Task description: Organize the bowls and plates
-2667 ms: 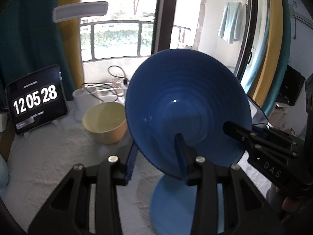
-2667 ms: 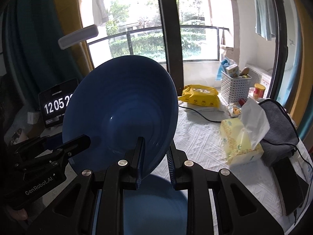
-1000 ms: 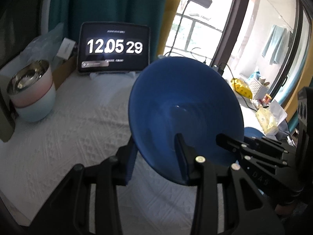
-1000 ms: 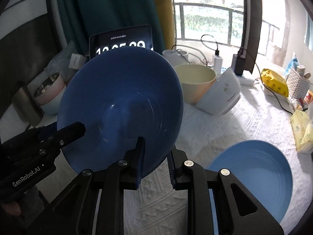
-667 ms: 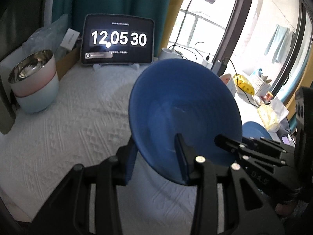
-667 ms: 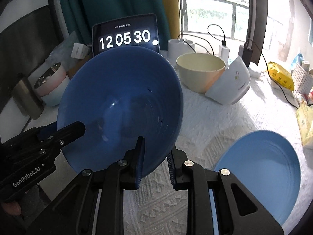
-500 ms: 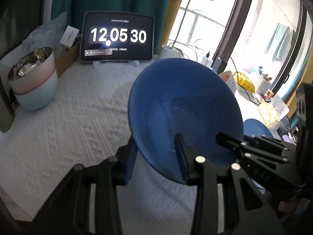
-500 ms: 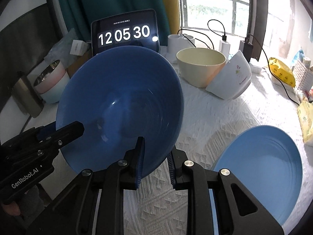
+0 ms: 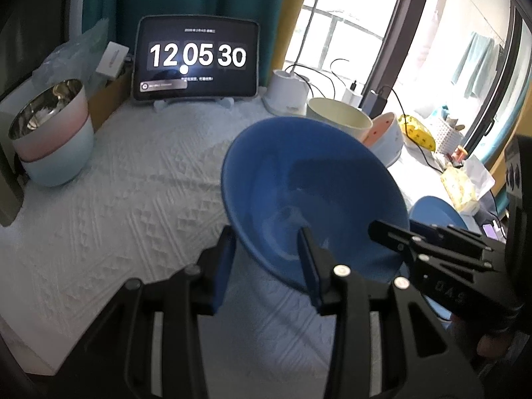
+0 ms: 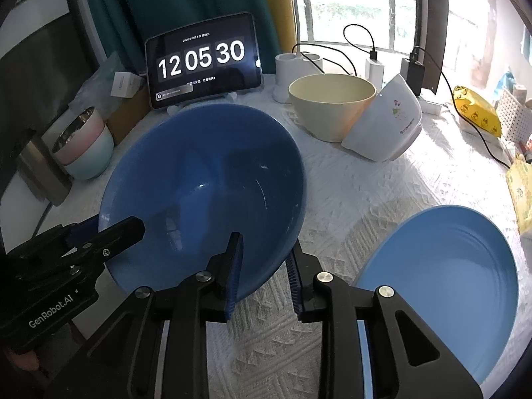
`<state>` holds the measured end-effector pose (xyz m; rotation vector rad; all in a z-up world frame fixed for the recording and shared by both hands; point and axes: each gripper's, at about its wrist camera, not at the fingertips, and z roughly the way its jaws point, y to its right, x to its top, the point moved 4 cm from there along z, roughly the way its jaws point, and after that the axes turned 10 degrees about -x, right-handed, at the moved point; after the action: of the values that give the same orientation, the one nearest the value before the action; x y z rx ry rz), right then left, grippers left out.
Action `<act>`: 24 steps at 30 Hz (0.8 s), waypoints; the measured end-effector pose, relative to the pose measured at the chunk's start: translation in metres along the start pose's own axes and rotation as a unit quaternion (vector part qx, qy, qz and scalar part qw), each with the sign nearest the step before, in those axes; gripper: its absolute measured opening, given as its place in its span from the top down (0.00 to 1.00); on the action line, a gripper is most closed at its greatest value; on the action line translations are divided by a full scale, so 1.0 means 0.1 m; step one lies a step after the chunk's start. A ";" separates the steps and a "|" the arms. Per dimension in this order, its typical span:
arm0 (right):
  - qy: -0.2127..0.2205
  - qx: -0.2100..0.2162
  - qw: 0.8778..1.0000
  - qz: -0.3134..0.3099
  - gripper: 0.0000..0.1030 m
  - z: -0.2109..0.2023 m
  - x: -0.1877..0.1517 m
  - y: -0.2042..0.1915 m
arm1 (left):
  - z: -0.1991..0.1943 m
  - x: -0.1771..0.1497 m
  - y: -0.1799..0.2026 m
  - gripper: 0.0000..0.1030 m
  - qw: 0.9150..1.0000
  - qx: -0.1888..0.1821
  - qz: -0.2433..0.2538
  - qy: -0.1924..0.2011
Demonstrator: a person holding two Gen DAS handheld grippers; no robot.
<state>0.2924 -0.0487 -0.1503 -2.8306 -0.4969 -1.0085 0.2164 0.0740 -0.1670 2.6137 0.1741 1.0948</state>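
Now dark blue bowl (image 10: 202, 179) rim between both tools, white tablecloth (image 10: 349, 206) beneath

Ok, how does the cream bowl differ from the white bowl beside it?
The cream bowl stands upright, mouth up; the white bowl lies tipped on its side, leaning against the cream one. The cream bowl is plain outside; the white bowl carries a small print. Both sit on the white cloth.
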 end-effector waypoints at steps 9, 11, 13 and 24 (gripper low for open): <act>0.012 0.009 1.000 0.003 0.65 -0.06 0.01 0.04 | -0.03 0.01 0.04 0.61 1.000 0.012 0.010 -0.001; 0.016 0.013 1.000 0.004 0.64 -0.08 0.02 0.05 | -0.03 0.01 0.07 0.61 1.000 0.014 0.014 -0.002; 0.018 0.017 1.000 0.005 0.64 -0.09 0.03 0.07 | -0.05 0.02 0.09 0.61 1.000 0.021 0.017 -0.001; 0.032 0.033 0.999 0.013 0.64 -0.14 0.07 0.31 | -0.04 0.05 0.17 0.61 0.998 0.054 0.022 0.000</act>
<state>0.2996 -0.0788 -0.1344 -2.7301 -0.4768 -1.0538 0.2166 0.0602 -0.1554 2.7260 0.1808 1.1296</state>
